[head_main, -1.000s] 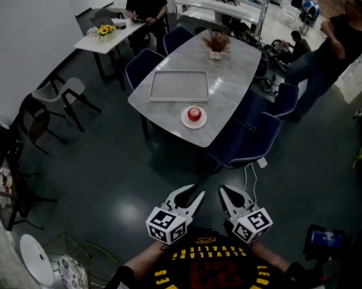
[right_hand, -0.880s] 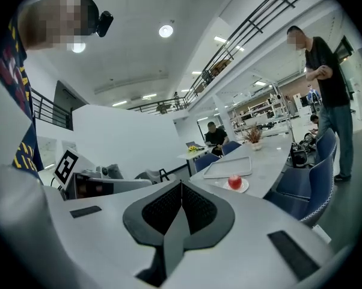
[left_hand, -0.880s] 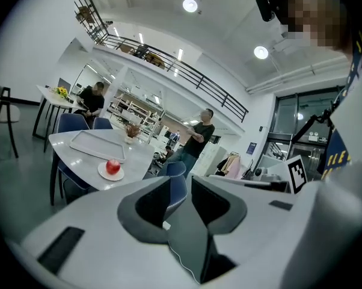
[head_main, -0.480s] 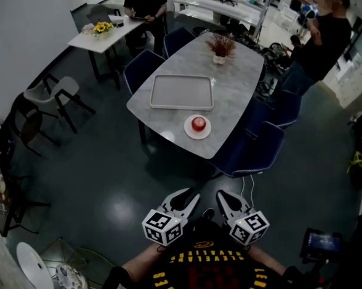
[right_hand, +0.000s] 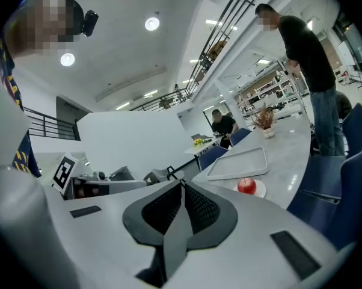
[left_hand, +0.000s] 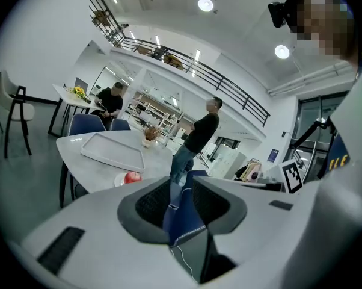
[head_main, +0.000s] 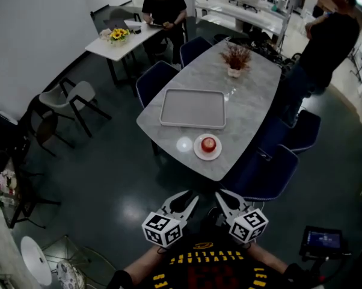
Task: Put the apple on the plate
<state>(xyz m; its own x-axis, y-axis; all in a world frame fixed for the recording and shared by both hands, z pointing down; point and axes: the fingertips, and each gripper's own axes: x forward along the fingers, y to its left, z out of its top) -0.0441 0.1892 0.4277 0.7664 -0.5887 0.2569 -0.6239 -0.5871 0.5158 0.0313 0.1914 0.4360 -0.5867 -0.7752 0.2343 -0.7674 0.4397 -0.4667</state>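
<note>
A red apple (head_main: 208, 143) rests on a small white plate (head_main: 197, 153) near the front end of a grey marble table (head_main: 247, 113). Both grippers hang low over the dark floor, well short of the table. My left gripper (head_main: 190, 196) is open with nothing in it; in the left gripper view (left_hand: 181, 182) a blue chair shows through the gap, with the apple (left_hand: 131, 177) far ahead to the left. My right gripper (head_main: 220, 194) has its tips together (right_hand: 182, 184), empty, and the apple (right_hand: 246, 186) on its plate (right_hand: 260, 189) lies ahead to the right.
An empty grey tray (head_main: 193, 108) lies behind the plate, and a potted plant (head_main: 234, 58) stands at the far end. Blue chairs (head_main: 262, 173) ring the table. One person stands at the right (head_main: 328, 41); another sits at a small white table (head_main: 124, 38).
The table, with the apple on its plate, has come nearer and sits lower in the head view. Both grippers moved forward with me, jaws unchanged. The standing person shifted.
</note>
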